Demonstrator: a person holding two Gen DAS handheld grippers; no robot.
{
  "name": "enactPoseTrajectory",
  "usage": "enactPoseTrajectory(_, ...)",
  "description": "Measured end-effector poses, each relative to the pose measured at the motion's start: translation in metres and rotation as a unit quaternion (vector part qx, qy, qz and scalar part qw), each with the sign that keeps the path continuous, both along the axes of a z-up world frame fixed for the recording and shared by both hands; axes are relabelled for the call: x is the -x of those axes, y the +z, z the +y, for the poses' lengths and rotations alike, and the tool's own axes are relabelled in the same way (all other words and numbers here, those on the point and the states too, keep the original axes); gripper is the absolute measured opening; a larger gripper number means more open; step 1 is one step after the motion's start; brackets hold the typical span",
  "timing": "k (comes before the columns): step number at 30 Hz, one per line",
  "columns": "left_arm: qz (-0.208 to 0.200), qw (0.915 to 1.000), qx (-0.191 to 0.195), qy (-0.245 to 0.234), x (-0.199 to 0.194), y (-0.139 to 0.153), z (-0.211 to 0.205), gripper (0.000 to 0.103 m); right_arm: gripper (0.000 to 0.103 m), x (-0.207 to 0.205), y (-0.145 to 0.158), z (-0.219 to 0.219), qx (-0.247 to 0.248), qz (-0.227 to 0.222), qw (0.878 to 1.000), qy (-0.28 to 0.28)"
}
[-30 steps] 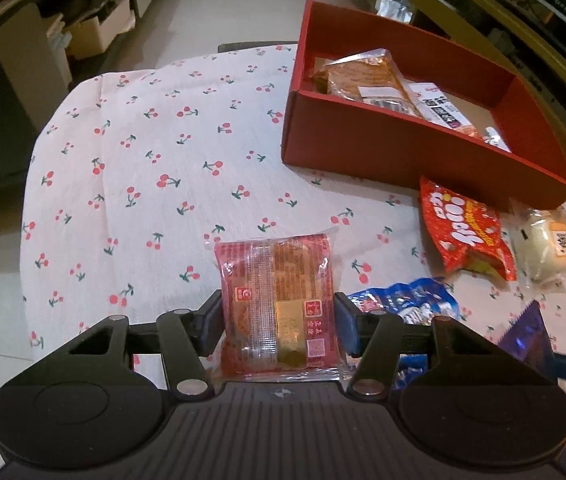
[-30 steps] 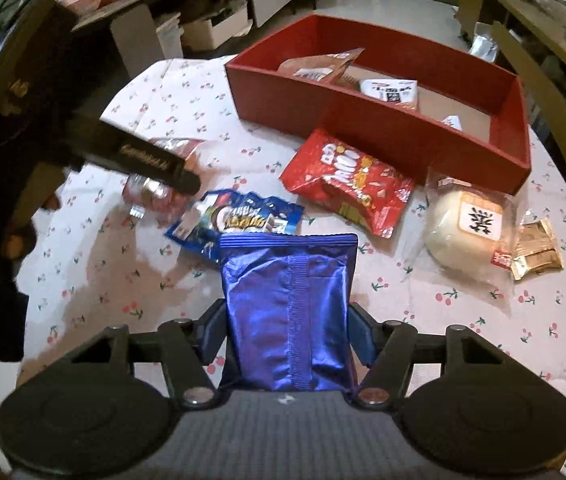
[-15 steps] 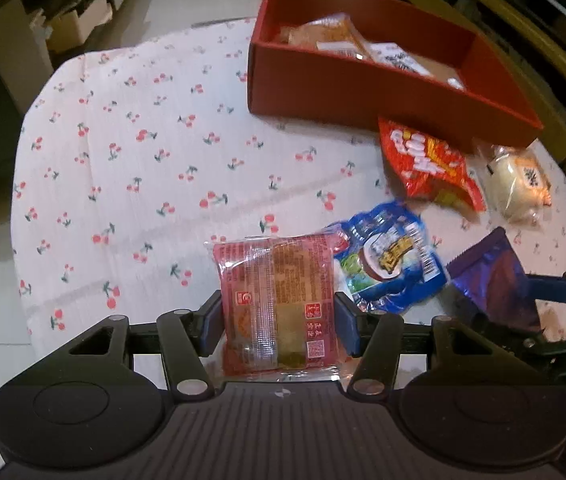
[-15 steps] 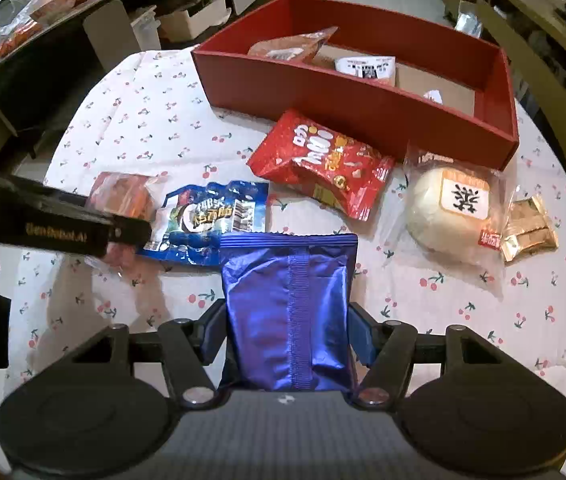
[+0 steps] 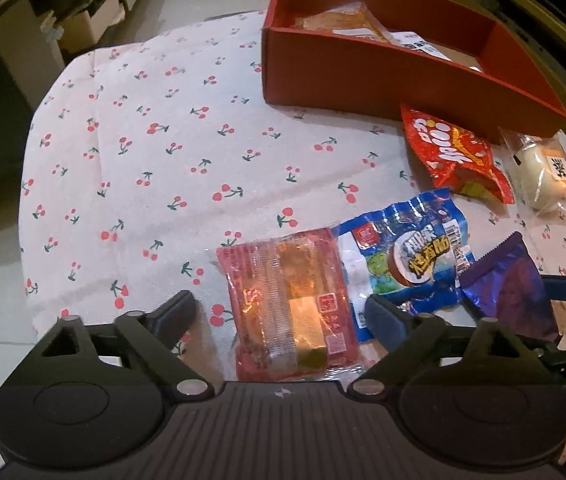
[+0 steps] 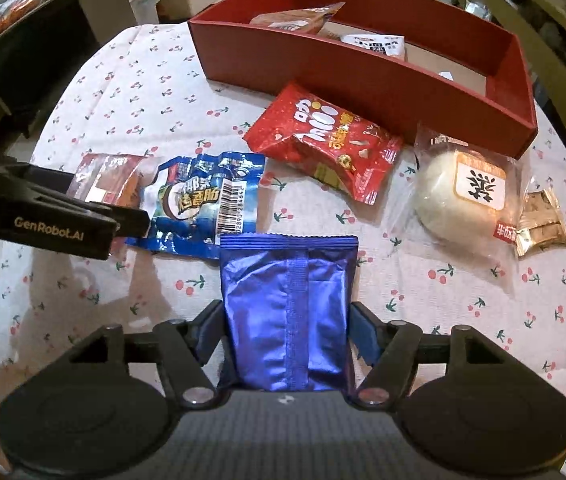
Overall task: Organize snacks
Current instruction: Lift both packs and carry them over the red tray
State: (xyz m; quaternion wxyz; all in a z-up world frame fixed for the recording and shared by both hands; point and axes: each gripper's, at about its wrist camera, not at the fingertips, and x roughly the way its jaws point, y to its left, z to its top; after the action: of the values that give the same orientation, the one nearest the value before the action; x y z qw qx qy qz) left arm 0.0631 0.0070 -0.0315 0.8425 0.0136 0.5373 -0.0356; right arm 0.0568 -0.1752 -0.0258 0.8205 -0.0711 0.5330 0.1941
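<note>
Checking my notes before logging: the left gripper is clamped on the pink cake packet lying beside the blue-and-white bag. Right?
Not clamped. In the left wrist view the left gripper stands open, its jaws just widened clear of the pink cake packet, which does lie beside the blue-and-white bag.

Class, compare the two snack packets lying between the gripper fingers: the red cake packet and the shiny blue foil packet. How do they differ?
The red cake packet is clear film showing the cake; the blue foil packet is opaque.
The left hand-held gripper has just opened, its fingers well clear of the red cake packet; the right hand-held gripper has fingers close against the blue foil packet, opening slightly.
Both are outside the red box.
</note>
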Motion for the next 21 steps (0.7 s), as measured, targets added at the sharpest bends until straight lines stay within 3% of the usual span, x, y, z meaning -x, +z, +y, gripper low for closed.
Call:
enactPoseTrajectory(2,-0.006,1.0000,-0.001,-0.004,0.002,0.003,-0.002,0.067,0.074,0.003,0.001,0.002,0.005,-0.005,1.000,0.004)
enactPoseTrajectory(3,-0.006,1.0000,0.006,-0.003,0.003,0.005,-0.001,0.065,0.074,0.006,0.002,0.002,0.008,-0.008,1.000,0.005)
enactPoseTrajectory(21,-0.035,0.9972,0.065,-0.009,0.020,0.032,-0.002,0.063,0.073,0.022,0.042,-0.013,-0.053,-0.056,0.997,-0.029)
